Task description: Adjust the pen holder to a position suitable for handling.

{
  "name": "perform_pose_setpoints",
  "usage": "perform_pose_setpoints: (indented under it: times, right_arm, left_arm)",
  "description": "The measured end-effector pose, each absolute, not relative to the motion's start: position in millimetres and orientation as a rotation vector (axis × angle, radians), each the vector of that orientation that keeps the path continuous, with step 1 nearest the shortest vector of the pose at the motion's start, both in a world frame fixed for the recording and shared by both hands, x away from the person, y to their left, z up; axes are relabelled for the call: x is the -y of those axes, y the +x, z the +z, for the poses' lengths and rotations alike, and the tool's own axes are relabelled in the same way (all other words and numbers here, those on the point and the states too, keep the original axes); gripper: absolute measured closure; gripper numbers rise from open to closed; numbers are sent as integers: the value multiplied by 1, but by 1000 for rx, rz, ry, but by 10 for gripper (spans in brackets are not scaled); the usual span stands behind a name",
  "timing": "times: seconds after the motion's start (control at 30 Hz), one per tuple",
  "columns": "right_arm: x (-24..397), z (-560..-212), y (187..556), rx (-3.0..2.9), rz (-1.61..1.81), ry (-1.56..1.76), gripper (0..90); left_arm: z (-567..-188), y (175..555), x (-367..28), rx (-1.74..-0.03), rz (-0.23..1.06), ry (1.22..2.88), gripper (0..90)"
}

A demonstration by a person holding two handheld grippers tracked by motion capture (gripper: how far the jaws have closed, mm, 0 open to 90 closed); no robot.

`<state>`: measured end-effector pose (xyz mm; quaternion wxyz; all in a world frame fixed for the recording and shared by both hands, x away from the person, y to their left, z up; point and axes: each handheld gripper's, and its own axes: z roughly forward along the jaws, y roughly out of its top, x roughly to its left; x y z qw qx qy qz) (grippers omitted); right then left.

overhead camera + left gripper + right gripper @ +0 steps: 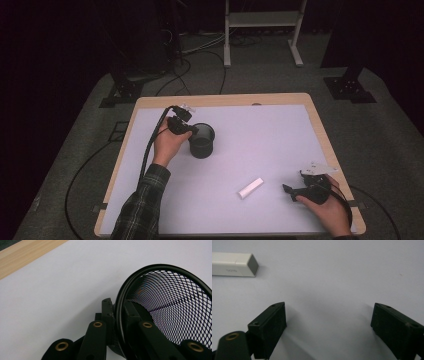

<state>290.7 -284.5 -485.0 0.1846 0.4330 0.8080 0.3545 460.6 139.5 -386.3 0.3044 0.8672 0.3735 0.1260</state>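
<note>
My left claw is clamped on the cup's rim, one jaw inside the mesh. My right claw gapes empty; the stick lies ahead-left, crosswise, nearer it.

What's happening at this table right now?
A person works with a pair of tongs in each hand. The left tongs are shut on the rim of a black mesh cup, one jaw inside the wall and one outside, and the left gripper view shows the cup tilted. The right tongs rest open near the table's right front edge, holding nothing. A small white stick lies flat between them, untouched.
</note>
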Motion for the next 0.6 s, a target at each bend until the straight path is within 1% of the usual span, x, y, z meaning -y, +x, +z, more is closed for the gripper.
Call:
perform_pose_setpoints:
  times: [0.43,0.6]
  right_arm:
    - [284,-485,291,-2277,999,1221,119]
    - [284,-485,291,-2277,999,1223,119]
  left_arm:
    - [-376,434,-143,-956,282,2312,825]
    - [-376,423,-146,-956,240,2303,825]
